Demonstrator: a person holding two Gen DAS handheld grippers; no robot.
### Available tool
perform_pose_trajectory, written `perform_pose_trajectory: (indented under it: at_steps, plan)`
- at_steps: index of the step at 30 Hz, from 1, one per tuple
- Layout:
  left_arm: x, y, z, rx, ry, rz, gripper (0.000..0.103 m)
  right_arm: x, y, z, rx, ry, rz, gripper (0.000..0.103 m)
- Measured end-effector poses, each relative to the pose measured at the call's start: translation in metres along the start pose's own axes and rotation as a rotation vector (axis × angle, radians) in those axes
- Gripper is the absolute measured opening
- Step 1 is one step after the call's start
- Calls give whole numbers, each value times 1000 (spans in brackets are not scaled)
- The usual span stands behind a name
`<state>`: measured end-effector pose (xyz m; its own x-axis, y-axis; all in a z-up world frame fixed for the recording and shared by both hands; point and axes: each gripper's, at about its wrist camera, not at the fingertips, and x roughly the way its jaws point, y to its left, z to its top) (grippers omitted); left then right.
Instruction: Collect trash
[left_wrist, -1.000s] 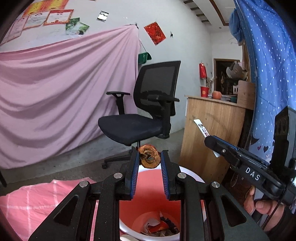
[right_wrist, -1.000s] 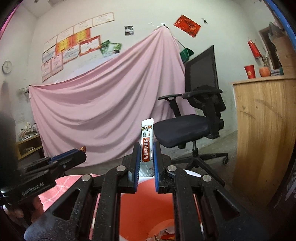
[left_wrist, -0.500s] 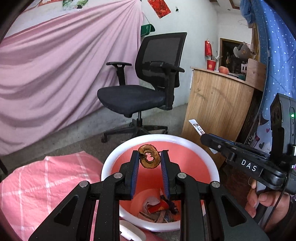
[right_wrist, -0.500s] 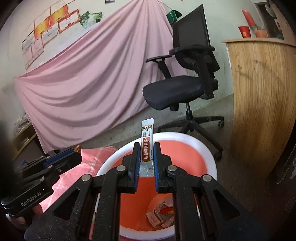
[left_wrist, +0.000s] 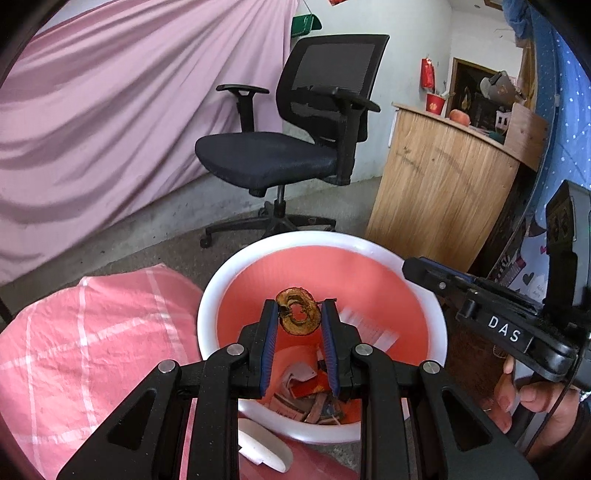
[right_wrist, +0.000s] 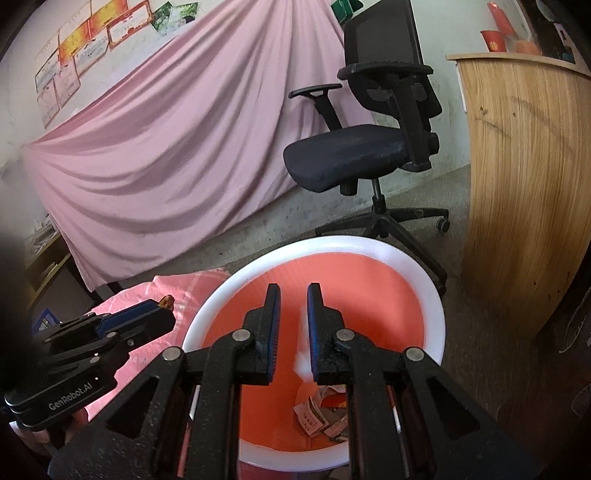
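A round bin (left_wrist: 221, 280) with a white rim and an orange-red inside stands on the floor; it also shows in the right wrist view (right_wrist: 373, 243). Paper scraps (left_wrist: 306, 387) lie at its bottom. My left gripper (left_wrist: 298, 314) is shut on a brown dried fruit ring (left_wrist: 298, 316) and holds it above the bin's mouth. My right gripper (right_wrist: 292, 295) is open and empty over the bin. A white packet shows as a falling blur (left_wrist: 365, 328) inside the bin, and as a pale streak (right_wrist: 303, 354) by the right finger.
A black office chair (left_wrist: 295, 147) stands behind the bin. A wooden counter (left_wrist: 436, 192) is to the right. A pink checked cloth (left_wrist: 92, 332) lies left of the bin, with a white piece (left_wrist: 264, 448) at its edge. A pink sheet (left_wrist: 110, 110) hangs behind.
Both grippers tilted down over the bin. My right gripper opened and let go of the white packet, which now falls into the bin. The left still holds the fruit ring.
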<state>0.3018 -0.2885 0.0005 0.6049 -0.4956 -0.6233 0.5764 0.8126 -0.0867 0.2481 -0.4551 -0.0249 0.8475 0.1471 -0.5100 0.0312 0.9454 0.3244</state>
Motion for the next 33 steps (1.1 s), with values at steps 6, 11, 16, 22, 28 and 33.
perform_pose_trajectory:
  at_steps: [6, 11, 16, 22, 28, 33]
  plan:
    - [0, 6, -4, -19, 18, 10, 20, 3, -2, -1, 8, 26, -7, 39]
    - [-5, 11, -4, -31, 10, 25, 29, 2, -1, 0, 4, 21, -16, 58]
    - [-18, 21, -6, -61, -32, 57, 40, -5, 3, 3, -9, -14, -27, 77]
    - [-33, 40, -9, -146, -79, 78, 57, -13, 7, 5, -13, -62, -55, 103]
    - [-53, 53, -12, -190, -143, 150, 67, -22, 17, 6, -41, -122, -68, 103]
    - [-72, 60, -14, -201, -196, 180, 70, -28, 27, 6, -67, -159, -65, 103]
